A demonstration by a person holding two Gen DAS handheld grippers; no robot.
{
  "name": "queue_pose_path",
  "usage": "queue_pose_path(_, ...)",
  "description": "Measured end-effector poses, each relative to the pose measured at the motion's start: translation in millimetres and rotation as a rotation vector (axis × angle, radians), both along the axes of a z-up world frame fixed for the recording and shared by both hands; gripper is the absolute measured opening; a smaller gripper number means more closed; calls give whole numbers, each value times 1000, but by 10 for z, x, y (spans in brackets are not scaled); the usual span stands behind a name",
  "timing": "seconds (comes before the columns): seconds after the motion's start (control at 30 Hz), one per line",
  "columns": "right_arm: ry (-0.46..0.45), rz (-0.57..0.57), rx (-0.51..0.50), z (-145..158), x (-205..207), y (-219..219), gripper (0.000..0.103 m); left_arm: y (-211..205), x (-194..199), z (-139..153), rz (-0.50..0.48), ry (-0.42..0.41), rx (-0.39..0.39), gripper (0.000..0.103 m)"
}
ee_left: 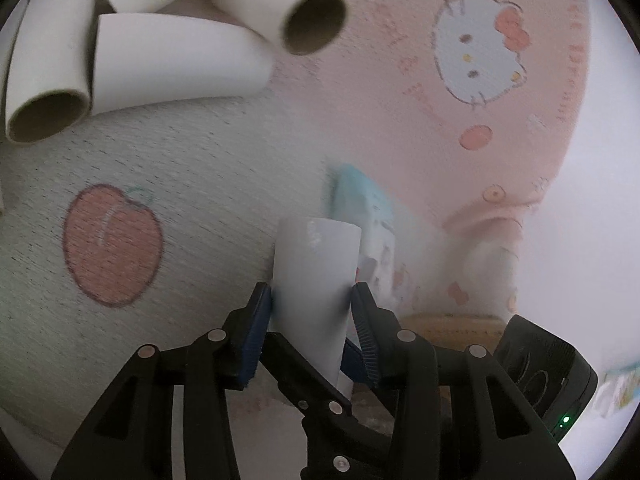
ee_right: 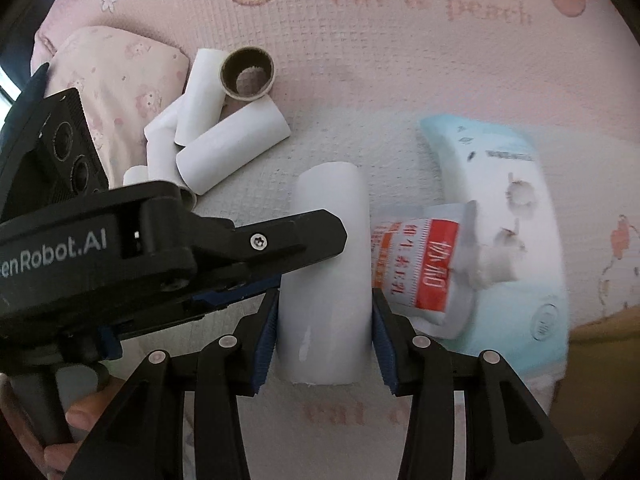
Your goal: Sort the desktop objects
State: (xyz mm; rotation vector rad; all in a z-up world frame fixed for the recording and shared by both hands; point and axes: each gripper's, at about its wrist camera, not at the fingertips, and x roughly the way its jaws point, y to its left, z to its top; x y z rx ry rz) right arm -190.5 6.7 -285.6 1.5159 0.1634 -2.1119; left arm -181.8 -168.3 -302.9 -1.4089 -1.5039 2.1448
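Observation:
A white cardboard tube (ee_left: 314, 280) is held between the blue pads of my left gripper (ee_left: 312, 296), which is shut on it. The same tube (ee_right: 326, 276) shows in the right wrist view, where my right gripper (ee_right: 325, 320) also has its pads against both sides of it. The left gripper's black body (ee_right: 180, 256) crosses in from the left over the tube. A pile of several white tubes (ee_left: 140, 36) lies at the upper left, also seen in the right wrist view (ee_right: 212, 132).
A light blue tissue pack (ee_right: 516, 220) and a white sachet with red print (ee_right: 424, 264) lie right of the held tube on a pink and white cartoon mat (ee_left: 380, 100). A pink patterned pouch (ee_right: 116, 88) lies at the upper left.

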Motion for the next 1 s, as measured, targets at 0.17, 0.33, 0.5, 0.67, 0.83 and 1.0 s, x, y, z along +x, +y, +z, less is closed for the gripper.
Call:
queue_pose_path(0.17, 37, -4, 19, 107, 140, 32, 41, 71, 98, 104, -30, 47, 17, 45)
queue_pose_path(0.33, 102, 23, 45, 230, 433, -79, 41, 66, 297, 169, -33, 84, 95, 45)
queue_pose_path(0.5, 177, 38, 66, 446, 620, -57, 41, 118, 442, 388, -66, 170, 59, 45)
queue_pose_path(0.67, 208, 18, 58, 555, 702, -27, 41, 205, 574, 541, -79, 227, 14, 45)
queue_pose_path(0.83, 211, 15, 37, 608, 886, 61, 41, 250, 791, 583, -26, 206, -1, 45)
queue_pose_path(1.0, 182, 51, 5, 576, 993, 78, 41, 253, 952, 657, -8, 182, -21, 45)
